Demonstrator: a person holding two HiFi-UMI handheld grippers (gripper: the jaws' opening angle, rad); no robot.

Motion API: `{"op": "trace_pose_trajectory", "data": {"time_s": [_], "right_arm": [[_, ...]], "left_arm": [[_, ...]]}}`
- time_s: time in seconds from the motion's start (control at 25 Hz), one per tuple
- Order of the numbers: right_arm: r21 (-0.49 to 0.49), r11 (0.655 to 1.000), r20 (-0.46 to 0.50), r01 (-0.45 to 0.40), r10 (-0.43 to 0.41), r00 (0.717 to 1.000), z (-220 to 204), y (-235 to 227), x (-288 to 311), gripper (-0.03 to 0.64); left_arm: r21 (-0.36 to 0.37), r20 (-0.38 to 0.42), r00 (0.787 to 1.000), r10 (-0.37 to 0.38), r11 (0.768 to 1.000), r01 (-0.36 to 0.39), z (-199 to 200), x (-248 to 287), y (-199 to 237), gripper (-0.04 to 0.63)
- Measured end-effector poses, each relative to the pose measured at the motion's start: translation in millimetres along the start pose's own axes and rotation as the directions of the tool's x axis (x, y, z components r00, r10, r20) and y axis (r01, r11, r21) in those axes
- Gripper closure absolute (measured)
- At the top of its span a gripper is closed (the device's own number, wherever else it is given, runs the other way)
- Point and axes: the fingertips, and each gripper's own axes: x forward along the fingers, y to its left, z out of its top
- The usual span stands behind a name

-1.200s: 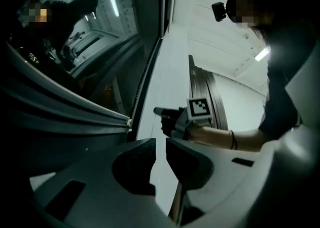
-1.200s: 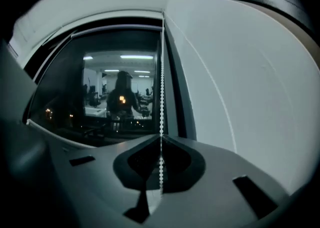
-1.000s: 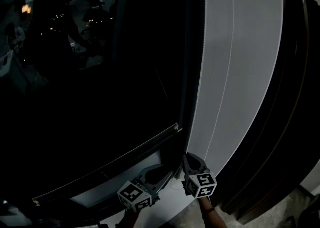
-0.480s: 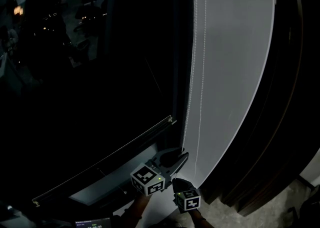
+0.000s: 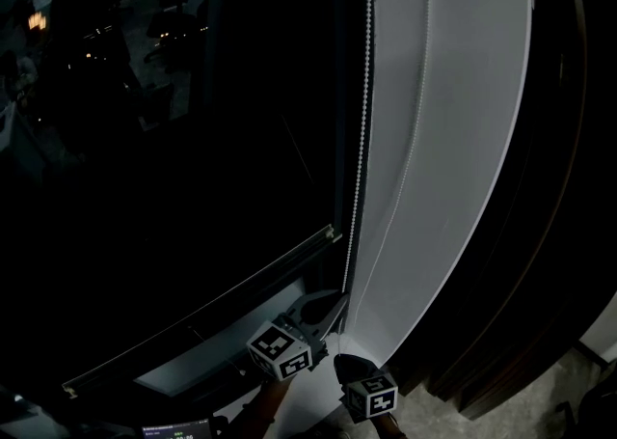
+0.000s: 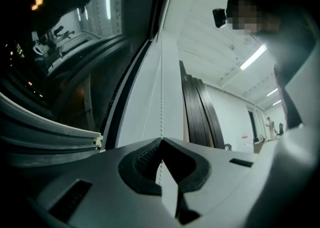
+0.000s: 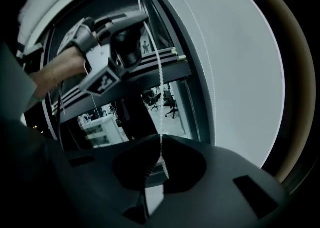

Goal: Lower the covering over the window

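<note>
My left gripper (image 5: pixel 337 304), tilted slightly upward, has just clamped shut on the bead chain (image 5: pixel 359 167) at the right edge of the dark window (image 5: pixel 193 138). Just below it, my right gripper (image 5: pixel 339 362) is clenched on the same chain.
</note>
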Motion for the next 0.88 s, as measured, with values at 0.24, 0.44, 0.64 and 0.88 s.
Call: {"op": "trace_pose_trajectory", "data": {"time_s": [0.24,0.44,0.64,0.88], "right_arm": [[-0.042,0.996,0.144,-0.084,0.089,0.986,76.2,19.7,-31.2,0.601],[-0.108,0.984,0.279,-0.143,0.168,0.945,160.1,30.6,-58.1,0.520],[-0.245,0.951,0.376,-0.188,0.272,0.886,245.8,57.8,-72.4,0.509],[-0.326,0.936,0.463,-0.133,0.281,0.840,307.0,65.4,-70.7,0.511]], "left_arm": [[-0.062,-0.343,0.938,0.055,0.995,-0.081,-127.2,-30.9,26.0,0.592],[-0.185,-0.592,0.806,0.016,0.970,-0.156,-247.8,-82.7,8.6,0.592],[-0.218,-0.627,0.779,-0.009,0.962,-0.164,-273.2,-92.1,-5.7,0.592],[-0.212,-0.631,0.776,-0.003,0.963,-0.169,-273.0,-92.2,-0.7,0.592]]}}
